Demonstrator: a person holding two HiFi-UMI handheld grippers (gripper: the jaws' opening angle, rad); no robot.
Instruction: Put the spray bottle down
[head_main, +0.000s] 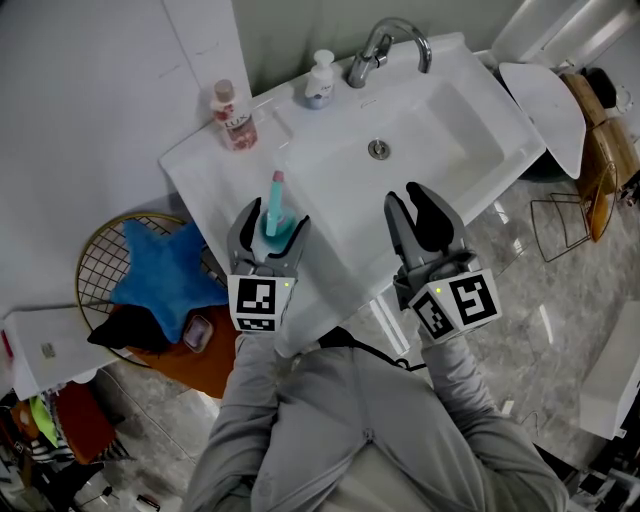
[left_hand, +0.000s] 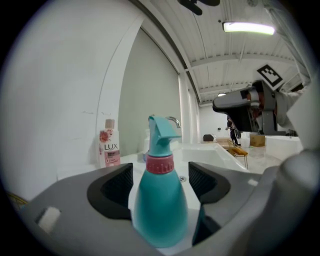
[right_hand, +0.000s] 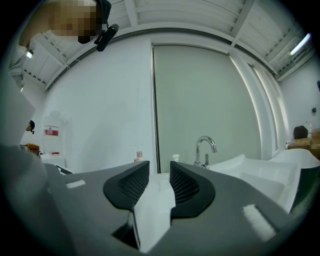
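Observation:
A teal spray bottle (head_main: 274, 195) (left_hand: 160, 200) with a pink collar stands upright on the white counter (head_main: 205, 175), near its front edge and left of the basin. My left gripper (head_main: 272, 216) (left_hand: 161, 175) is open around it, one jaw on each side; in the left gripper view a white gap shows between the bottle and the right jaw. My right gripper (head_main: 408, 195) (right_hand: 160, 176) hovers over the front rim of the sink (head_main: 470, 135), open by a narrow gap and holding nothing.
A pink LUX bottle (head_main: 235, 118) (left_hand: 109, 147) stands at the counter's back left. A soap pump (head_main: 320, 80) sits beside the chrome faucet (head_main: 385, 45) (right_hand: 205, 150). A wire basket (head_main: 95, 250) holding a blue star cushion (head_main: 165, 270) sits left of the counter.

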